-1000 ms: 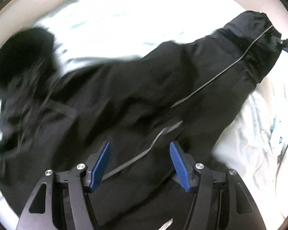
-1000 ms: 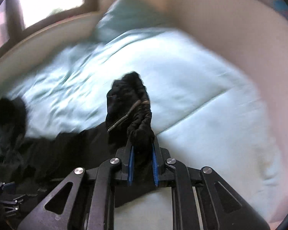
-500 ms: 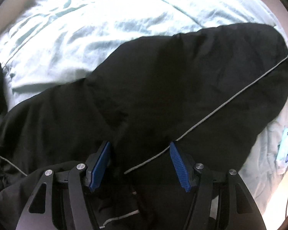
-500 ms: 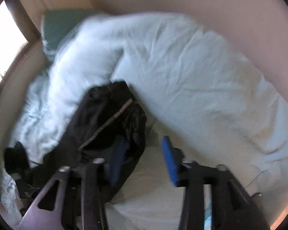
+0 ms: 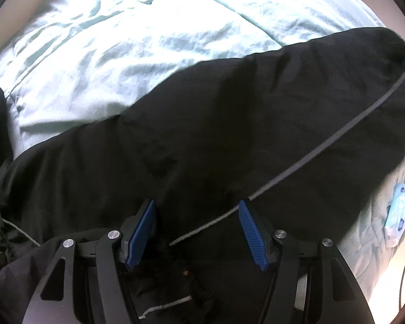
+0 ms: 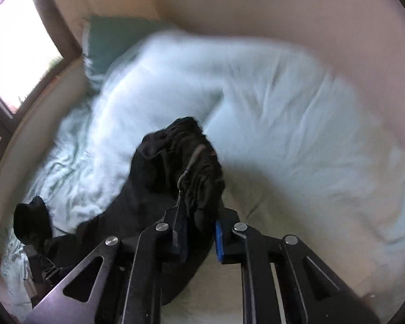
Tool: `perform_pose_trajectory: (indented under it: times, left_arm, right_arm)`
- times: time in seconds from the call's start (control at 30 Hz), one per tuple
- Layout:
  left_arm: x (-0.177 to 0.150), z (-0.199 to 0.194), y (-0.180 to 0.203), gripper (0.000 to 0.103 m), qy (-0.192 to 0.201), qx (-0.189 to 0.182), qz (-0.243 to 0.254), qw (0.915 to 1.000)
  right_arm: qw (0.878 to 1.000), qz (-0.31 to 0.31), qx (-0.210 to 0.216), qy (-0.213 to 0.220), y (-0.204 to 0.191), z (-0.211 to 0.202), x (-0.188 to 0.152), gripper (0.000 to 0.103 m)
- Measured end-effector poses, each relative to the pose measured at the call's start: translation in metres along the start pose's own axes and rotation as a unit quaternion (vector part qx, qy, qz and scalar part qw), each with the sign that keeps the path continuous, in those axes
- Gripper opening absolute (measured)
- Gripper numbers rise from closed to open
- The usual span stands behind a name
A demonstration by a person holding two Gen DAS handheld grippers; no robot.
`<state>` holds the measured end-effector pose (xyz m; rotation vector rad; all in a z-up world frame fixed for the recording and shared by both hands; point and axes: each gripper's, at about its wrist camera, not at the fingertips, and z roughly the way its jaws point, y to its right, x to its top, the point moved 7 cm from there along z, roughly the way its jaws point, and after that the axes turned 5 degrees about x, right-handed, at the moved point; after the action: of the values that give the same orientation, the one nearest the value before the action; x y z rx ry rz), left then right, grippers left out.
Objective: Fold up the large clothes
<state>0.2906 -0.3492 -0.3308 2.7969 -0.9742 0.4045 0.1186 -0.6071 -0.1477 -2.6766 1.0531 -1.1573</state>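
A large black garment (image 5: 229,124) with a thin grey stripe lies across a pale blue bed cover (image 5: 137,35). My left gripper (image 5: 197,229) is open, its blue pads wide apart just above the black cloth near the stripe, holding nothing. In the right wrist view my right gripper (image 6: 199,232) is shut on a bunched end of the black garment (image 6: 181,156), which sticks up past the blue pads. The rest of the garment trails down and left on the bed.
A small blue-and-white packet (image 5: 398,210) lies on the bed at the right edge. A teal pillow (image 6: 113,40) sits by the window (image 6: 16,43) at the head of the bed. A beige wall (image 6: 256,5) runs along the far side.
The garment's leg has been spread out flat to the right. My right gripper opened half a second ago and has now shut again on the bunched end. The left gripper stayed open.
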Motion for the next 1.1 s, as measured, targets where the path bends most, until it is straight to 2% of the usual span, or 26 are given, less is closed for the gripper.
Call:
perform_pose_trajectory:
  times: [0.07, 0.17, 0.23, 0.37, 0.47, 0.53, 0.7, 0.83, 0.93, 1.1]
  left_arm:
    - [0.000, 0.000, 0.000, 0.065, 0.003, -0.005, -0.003, 1.0000]
    - [0.000, 0.023, 0.002, 0.066, -0.021, 0.004, 0.005, 0.9998]
    - [0.001, 0.024, 0.002, 0.066, -0.020, 0.006, 0.005, 0.9998]
    - [0.003, -0.015, -0.005, 0.066, 0.019, -0.023, -0.004, 0.9995]
    - [-0.004, -0.054, -0.019, 0.066, 0.056, -0.020, -0.008, 0.9982]
    - [-0.014, -0.080, -0.033, 0.066, 0.075, -0.012, -0.014, 0.9970]
    - [-0.055, -0.118, -0.076, 0.066, 0.095, 0.023, -0.037, 0.9946]
    - [-0.113, -0.139, -0.118, 0.066, 0.089, 0.057, -0.081, 0.9911]
    - [-0.154, -0.150, -0.150, 0.066, 0.084, 0.071, -0.118, 0.9868]
    - [-0.219, -0.172, -0.190, 0.066, 0.082, 0.107, -0.183, 0.9737]
  right_arm:
    - [1.000, -0.001, -0.006, 0.003, 0.004, -0.002, -0.002, 0.016]
    - [0.997, 0.023, -0.044, -0.055, 0.031, 0.038, -0.023, 0.016]
    - [0.994, 0.038, -0.060, -0.087, 0.046, 0.065, -0.036, 0.016]
    - [0.993, 0.032, -0.061, -0.092, 0.044, 0.068, -0.035, 0.016]
    - [0.995, 0.012, -0.055, -0.087, 0.026, 0.061, -0.030, 0.016]
    - [0.997, 0.005, -0.031, -0.074, 0.011, 0.049, -0.029, 0.016]
    - [0.998, -0.034, 0.025, -0.045, -0.054, 0.015, -0.026, 0.016]
    - [0.993, -0.090, 0.066, -0.041, -0.127, -0.001, -0.037, 0.016]
    - [0.986, -0.127, 0.097, -0.051, -0.185, 0.001, -0.054, 0.016]
    - [0.966, -0.203, 0.136, -0.088, -0.275, 0.012, -0.093, 0.016]
